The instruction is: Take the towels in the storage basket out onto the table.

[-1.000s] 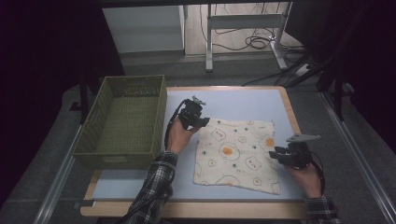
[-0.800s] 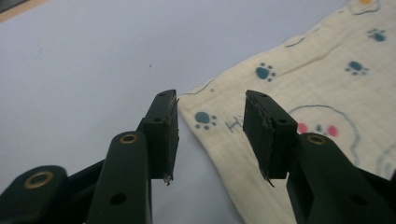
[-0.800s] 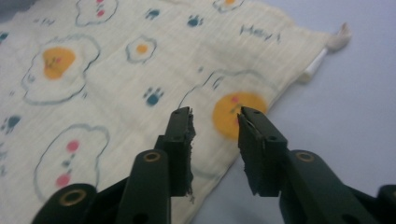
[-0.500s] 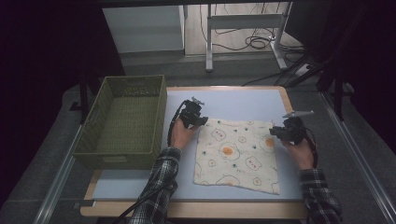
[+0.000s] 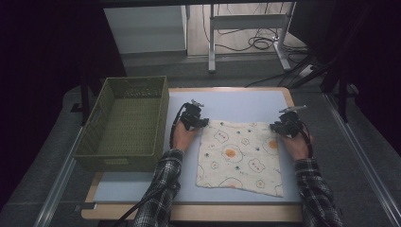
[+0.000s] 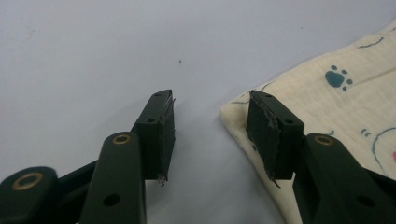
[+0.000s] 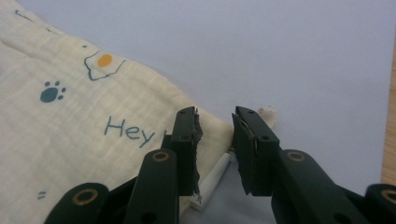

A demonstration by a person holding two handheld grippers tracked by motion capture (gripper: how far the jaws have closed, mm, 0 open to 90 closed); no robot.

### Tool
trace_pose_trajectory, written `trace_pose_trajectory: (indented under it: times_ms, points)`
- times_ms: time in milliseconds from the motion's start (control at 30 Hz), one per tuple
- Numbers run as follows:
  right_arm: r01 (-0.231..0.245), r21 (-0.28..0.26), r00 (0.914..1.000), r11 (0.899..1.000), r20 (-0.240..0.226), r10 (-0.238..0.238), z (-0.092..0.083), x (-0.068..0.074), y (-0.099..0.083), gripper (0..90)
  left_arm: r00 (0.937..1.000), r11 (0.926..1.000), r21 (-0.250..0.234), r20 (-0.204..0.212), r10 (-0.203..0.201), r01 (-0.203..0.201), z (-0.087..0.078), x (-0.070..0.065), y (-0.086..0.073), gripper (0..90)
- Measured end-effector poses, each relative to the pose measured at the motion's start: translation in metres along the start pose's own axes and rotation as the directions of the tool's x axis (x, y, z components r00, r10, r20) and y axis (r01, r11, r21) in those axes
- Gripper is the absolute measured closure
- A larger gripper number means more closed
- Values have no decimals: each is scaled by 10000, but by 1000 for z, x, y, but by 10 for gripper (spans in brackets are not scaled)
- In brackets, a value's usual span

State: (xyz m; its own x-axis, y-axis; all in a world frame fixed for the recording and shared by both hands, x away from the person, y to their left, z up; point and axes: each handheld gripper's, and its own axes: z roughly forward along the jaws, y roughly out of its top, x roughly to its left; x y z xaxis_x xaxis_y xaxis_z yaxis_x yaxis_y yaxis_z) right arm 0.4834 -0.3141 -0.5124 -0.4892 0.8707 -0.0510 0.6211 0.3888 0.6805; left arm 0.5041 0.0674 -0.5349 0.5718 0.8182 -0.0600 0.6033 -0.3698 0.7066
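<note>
Cloth (image 5: pixel 241 158): flat | left gripper (image 6: pixel 212 121): jaws spread, opening, one hides the cloth's corner | right gripper (image 7: pixel 215 135): jaws parted, opening, straddling the cloth's corner.

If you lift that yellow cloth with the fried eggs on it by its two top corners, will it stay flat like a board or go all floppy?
Probably floppy: the cloth looks thin and soft, with wavy edges on the table. It likely hangs and sags between the left gripper and right gripper. It seems light, so a push would probably bunch it up.

A pale yellow cloth (image 5: pixel 241 157) at centre frame carries fried-egg drawings, teal paw prints and blue "Hey" lettering. It lies on a light blue table (image 5: pixel 236 101) with a wood-coloured edge. At left sits an olive-green basket (image 5: pixel 124 124); plaid sleeves (image 5: pixel 158 194) enter from below.
</note>
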Motion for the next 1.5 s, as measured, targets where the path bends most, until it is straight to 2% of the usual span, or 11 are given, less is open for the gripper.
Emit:
trace_pose_trajectory:
  times_ms: [67,100,133,167,267,333,567,800,967,1133,1500]
  points:
    - [-87,60,9999,9999,54,87,0,1,1,765,9999,9999,-36,65,130,-130,1,-2,1,528]
    - [-35,149,9997,9999,252,32,-1,2,1,846,9998,9999,-39,129,159,-158,2,-5,1,603]
    - [-35,149,9997,9999,252,32,-1,2,1,846,9998,9999,-39,129,159,-158,2,-5,1,662]
    - [-91,193,9997,9998,210,87,-1,2,1,870,9995,9999,-28,270,164,-163,2,-6,1,662]
    - [-220,324,9998,9992,-10,221,-3,1,2,896,9987,9999,-22,491,110,-109,1,-11,1,843]
    - [-269,351,9996,9990,-64,272,-4,1,2,898,9989,9999,4,437,162,-162,0,-13,1,868]
    - [-169,14,9998,9999,-67,169,-11,4,14,899,9998,9989,-446,161,117,-110,-19,-10,9,874]
    - [-67,-681,9999,9977,-159,56,-35,7,30,900,9996,9950,-964,-179,238,-254,-47,-11,18,872]
    - [-93,-982,9996,9951,-290,65,-54,6,31,899,9998,9930,-1163,-45,182,-186,-61,-14,16,870]
    - [-225,-1243,9980,9920,-612,150,-68,7,22,899,9997,9929,-1170,66,238,-228,-70,-24,4,870]
    - [236,-1372,9946,9903,-966,-371,-96,21,-18,899,9977,9904,-1382,666,90,3,-89,-47,-34,869]
